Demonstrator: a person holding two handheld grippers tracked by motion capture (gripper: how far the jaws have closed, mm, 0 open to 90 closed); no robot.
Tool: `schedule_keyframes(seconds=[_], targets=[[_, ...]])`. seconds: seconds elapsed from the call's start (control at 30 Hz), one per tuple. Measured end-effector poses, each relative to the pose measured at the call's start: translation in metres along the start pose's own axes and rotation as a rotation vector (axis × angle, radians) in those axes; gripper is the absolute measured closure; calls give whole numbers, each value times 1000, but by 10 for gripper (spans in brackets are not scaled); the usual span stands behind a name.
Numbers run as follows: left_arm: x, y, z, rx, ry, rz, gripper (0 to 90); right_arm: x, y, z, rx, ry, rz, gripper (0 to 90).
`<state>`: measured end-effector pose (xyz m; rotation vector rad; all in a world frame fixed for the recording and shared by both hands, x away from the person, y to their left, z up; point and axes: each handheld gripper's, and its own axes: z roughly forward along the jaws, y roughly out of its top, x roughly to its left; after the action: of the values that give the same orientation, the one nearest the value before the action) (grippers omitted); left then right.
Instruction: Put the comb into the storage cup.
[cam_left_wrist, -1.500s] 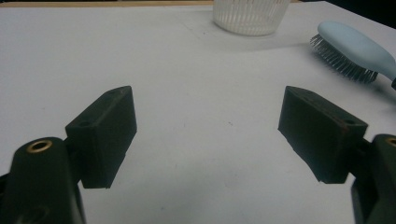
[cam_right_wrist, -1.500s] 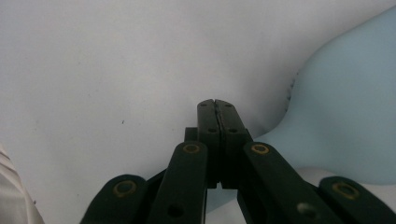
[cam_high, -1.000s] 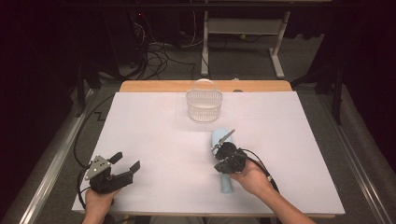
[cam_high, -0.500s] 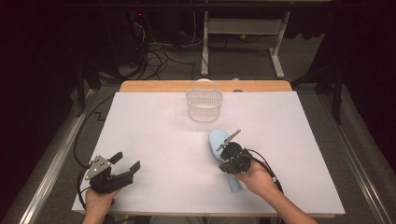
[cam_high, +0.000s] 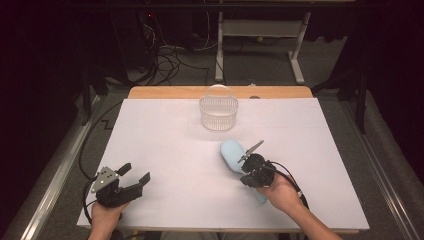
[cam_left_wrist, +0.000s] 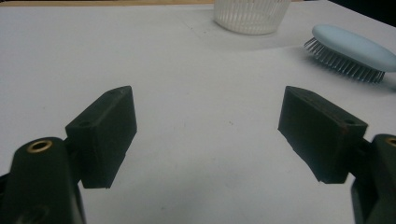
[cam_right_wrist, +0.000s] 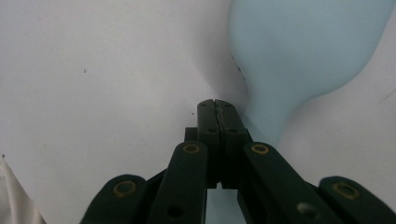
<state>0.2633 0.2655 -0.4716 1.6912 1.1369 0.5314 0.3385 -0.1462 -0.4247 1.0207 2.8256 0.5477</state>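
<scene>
from the high view, the light blue hairbrush (cam_high: 233, 156) lies on the white bench (cam_high: 165, 145), head pointing toward the clear ribbed basket (cam_high: 218, 112) at the far middle, handle running back under the right hand. the right gripper (cam_high: 252, 162) sits right over the neck of the brush, and the brush and basket are near each other but apart. the left gripper (cam_high: 131, 177) rests at the near left corner, well apart from both.

in the left gripper view, the two black jaws stand wide apart with bare bench between them. the hairbrush (cam_left_wrist: 349, 52) shows off to the right, bristles down, and the basket (cam_left_wrist: 251, 15) stands at the top edge.

in the right gripper view, the right gripper (cam_right_wrist: 218, 106) has its jaws pressed together with nothing between them, tips just at the left edge of the hairbrush (cam_right_wrist: 303, 51) where the head narrows to the handle.

the step in hand looks like getting hold of the brush, likely to carry it to the basket. to do it well, the jaws should part first, then come down astride the narrow neck, one on each side, not on the wide head. close firmly, since the smooth back may slip, and lift level so the bristles clear the bench.
</scene>
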Motion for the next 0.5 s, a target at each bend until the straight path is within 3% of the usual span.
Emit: schedule_keyframes(seconds=[0.5], targets=[[0, 0, 0, 1, 0, 0, 188, -9, -9, -2, -21, -28, 33, 900]])
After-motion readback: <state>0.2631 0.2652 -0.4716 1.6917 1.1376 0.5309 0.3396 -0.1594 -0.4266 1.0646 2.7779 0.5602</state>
